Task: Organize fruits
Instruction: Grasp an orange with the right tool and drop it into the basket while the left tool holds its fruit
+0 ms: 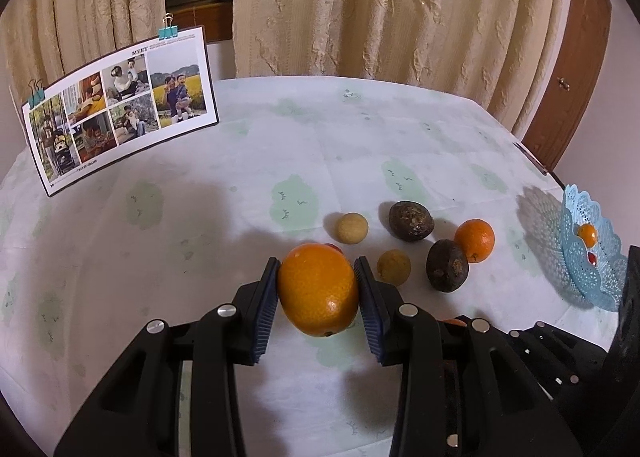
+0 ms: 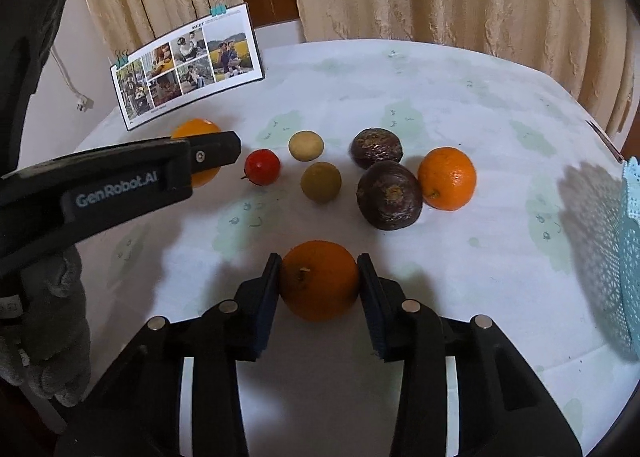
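My left gripper is shut on a large orange, held just above the table; it also shows in the right wrist view. My right gripper is shut on a smaller orange near the front of the table. On the cloth lie a red tomato, two tan round fruits, two dark passion fruits and another orange. A blue lace basket at the right holds small fruits.
A photo card stands clipped at the table's back left. Beige curtains hang behind the round table. A wooden door is at the far right. The basket's edge shows at the right of the right wrist view.
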Motion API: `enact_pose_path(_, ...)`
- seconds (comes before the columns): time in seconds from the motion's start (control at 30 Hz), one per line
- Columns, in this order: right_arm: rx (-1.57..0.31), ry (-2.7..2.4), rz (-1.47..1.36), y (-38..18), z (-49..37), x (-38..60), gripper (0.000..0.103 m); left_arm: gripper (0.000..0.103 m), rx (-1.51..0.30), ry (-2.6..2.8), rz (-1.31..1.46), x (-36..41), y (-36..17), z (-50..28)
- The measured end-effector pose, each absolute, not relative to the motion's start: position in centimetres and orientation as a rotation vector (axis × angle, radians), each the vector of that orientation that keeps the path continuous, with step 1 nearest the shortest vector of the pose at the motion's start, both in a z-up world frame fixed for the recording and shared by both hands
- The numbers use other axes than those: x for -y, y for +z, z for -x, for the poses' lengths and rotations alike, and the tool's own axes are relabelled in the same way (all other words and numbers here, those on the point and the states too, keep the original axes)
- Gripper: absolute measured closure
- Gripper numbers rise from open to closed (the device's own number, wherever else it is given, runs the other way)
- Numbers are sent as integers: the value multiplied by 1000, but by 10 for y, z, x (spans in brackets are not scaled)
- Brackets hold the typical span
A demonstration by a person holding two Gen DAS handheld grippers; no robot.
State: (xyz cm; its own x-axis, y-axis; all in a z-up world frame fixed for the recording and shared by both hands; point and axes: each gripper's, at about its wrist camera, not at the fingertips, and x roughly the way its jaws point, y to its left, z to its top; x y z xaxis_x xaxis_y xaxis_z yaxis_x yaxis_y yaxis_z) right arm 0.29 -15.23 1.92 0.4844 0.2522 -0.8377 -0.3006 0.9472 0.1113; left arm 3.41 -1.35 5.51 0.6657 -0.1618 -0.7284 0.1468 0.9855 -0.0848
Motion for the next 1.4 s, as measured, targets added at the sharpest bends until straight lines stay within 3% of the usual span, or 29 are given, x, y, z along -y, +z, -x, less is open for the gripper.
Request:
enact_pose_path(0.8,-805,124,-153,87,27,257,63,65,-767,-189,-98,51,62,-18)
enact_pose_path(1.4,-703,-163,-303,104,62,378,63,65,-763,-225,-147,83,66,-12)
